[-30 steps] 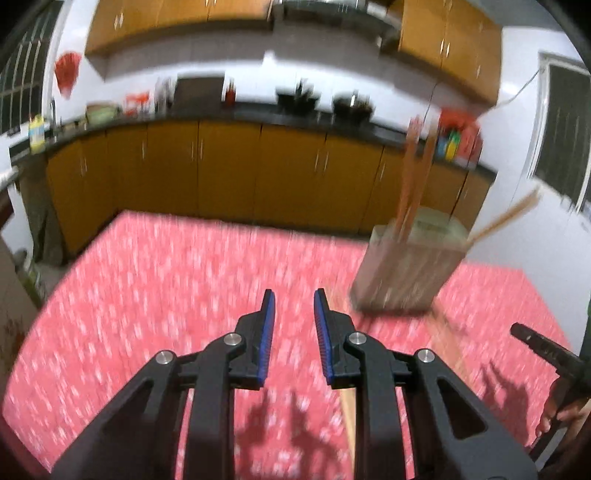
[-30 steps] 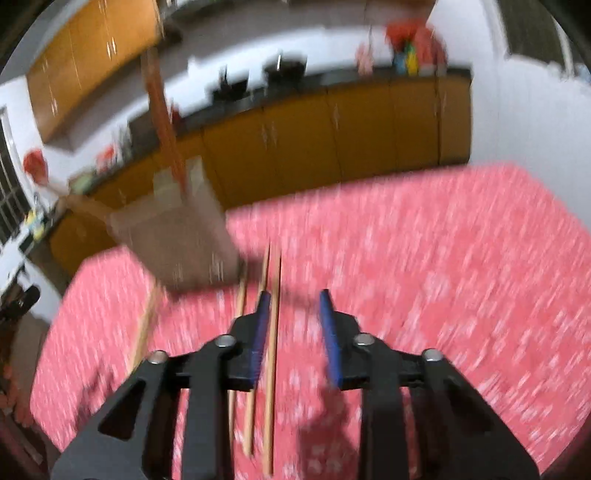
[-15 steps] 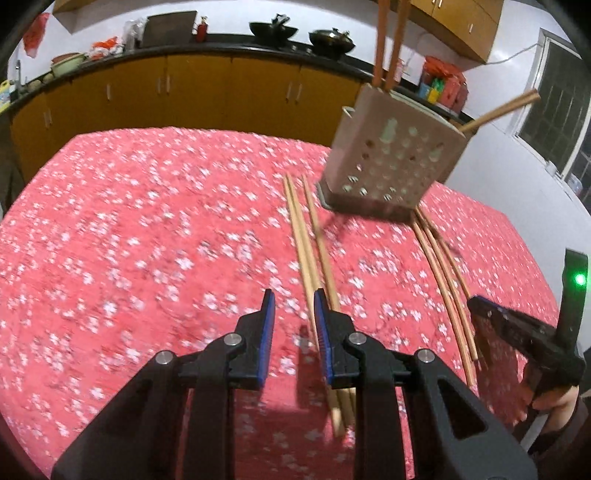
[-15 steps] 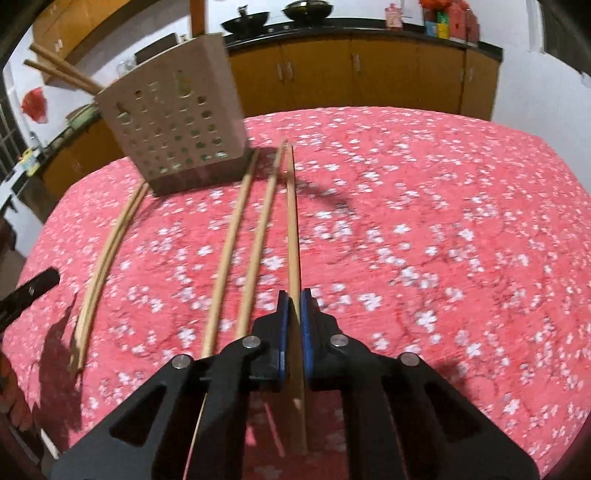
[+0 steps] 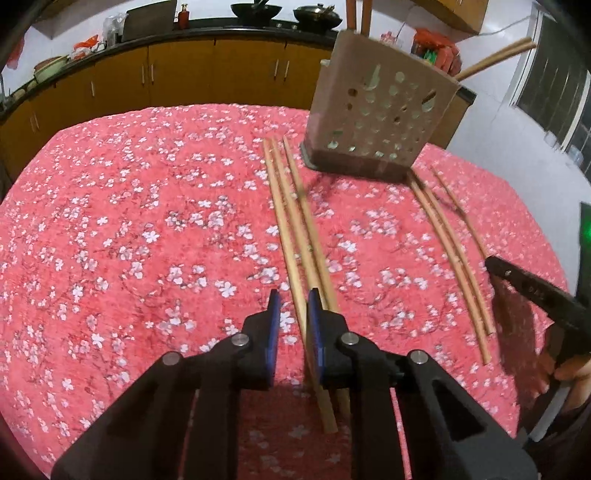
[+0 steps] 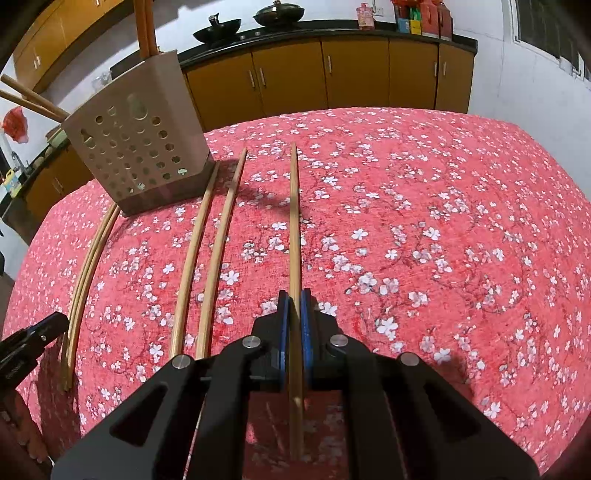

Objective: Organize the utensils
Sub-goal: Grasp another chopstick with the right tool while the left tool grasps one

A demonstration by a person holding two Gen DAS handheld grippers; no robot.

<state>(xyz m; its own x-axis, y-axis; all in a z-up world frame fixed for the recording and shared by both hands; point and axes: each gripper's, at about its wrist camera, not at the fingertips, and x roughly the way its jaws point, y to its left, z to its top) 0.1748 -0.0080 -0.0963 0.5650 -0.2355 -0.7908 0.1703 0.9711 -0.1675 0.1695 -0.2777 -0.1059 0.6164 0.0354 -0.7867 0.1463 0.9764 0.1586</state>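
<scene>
A beige perforated utensil holder [image 5: 380,122] stands on the red floral tablecloth and holds several chopsticks; it also shows in the right wrist view [image 6: 140,147]. My left gripper [image 5: 291,317] is open, its jaws straddling one of three chopsticks [image 5: 295,229] lying side by side. More chopsticks [image 5: 450,243] lie to the right. My right gripper [image 6: 294,317] is shut on a wooden chopstick [image 6: 293,221] that points away along the cloth. Two chopsticks [image 6: 210,251] lie to its left, and more [image 6: 88,266] lie at the cloth's left side.
The right gripper's black finger [image 5: 535,291] shows at the right edge of the left wrist view. Brown kitchen cabinets [image 6: 332,77] and a dark counter with woks [image 5: 255,9] run behind the table. The cloth's right half [image 6: 443,221] carries no utensils.
Both grippers dropped low over the table. My right gripper closed on a chopstick and shifted it rightward from its neighbours. My left gripper moved right, straddling a chopstick.
</scene>
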